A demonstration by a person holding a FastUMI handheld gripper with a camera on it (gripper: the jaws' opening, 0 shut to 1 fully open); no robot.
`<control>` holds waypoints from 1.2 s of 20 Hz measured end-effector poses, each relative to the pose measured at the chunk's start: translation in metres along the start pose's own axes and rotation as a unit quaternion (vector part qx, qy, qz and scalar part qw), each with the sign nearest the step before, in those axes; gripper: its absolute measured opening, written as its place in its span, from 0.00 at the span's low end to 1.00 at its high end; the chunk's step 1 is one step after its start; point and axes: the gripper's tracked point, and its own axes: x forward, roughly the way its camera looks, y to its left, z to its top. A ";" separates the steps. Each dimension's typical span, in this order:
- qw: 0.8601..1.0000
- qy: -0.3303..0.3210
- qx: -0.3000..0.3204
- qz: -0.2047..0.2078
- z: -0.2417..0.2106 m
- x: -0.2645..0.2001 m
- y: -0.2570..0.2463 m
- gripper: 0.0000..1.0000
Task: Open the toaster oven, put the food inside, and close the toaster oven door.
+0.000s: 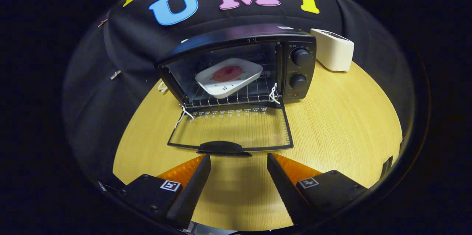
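A black toaster oven (pixel 295 43) stands on the round wooden table (pixel 343 124). Its glass door (pixel 232 128) lies folded down flat toward me, with the door handle (pixel 223 147) at the near edge. On the wire rack (pixel 236 96) inside sits a white square plate (pixel 230 76) carrying a round reddish piece of food (pixel 227 73). My gripper (pixel 239 159) is open and holds nothing. Its fingertips hover just short of the door handle, one at the handle's left end, the other a little to its right.
A white box-shaped appliance (pixel 333 50) stands on the table behind the oven, to its right. The oven's two knobs (pixel 300 69) sit on its right panel. White string loops hang at both door hinges. Bare tabletop extends to the right of the door.
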 end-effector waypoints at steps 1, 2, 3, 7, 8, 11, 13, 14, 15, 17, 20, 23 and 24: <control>1.000 0.012 -0.019 -0.007 -0.008 0.005 -0.002 0.99; 0.999 0.023 -0.036 -0.016 -0.016 0.010 -0.003 0.99; 0.998 0.029 -0.049 -0.020 -0.021 0.016 -0.005 0.99; 0.997 0.035 -0.063 -0.040 -0.026 0.043 -0.005 0.99; 0.997 0.036 -0.061 -0.044 -0.026 0.049 -0.005 0.99; 0.997 0.050 -0.041 -0.048 -0.030 0.062 -0.005 0.99; 0.996 0.049 -0.046 -0.050 -0.028 0.064 -0.004 0.99; 0.996 0.045 -0.054 -0.050 -0.020 0.065 -0.008 0.99; 0.996 0.040 -0.064 -0.049 -0.017 0.064 -0.007 0.99; 0.995 0.029 -0.082 -0.040 -0.010 0.058 -0.004 0.99; 0.995 0.008 -0.098 -0.017 0.004 0.038 0.001 0.99; 0.993 -0.039 -0.108 0.005 0.027 0.012 0.011 0.99; 0.993 -0.056 -0.106 0.009 0.039 0.006 0.013 0.99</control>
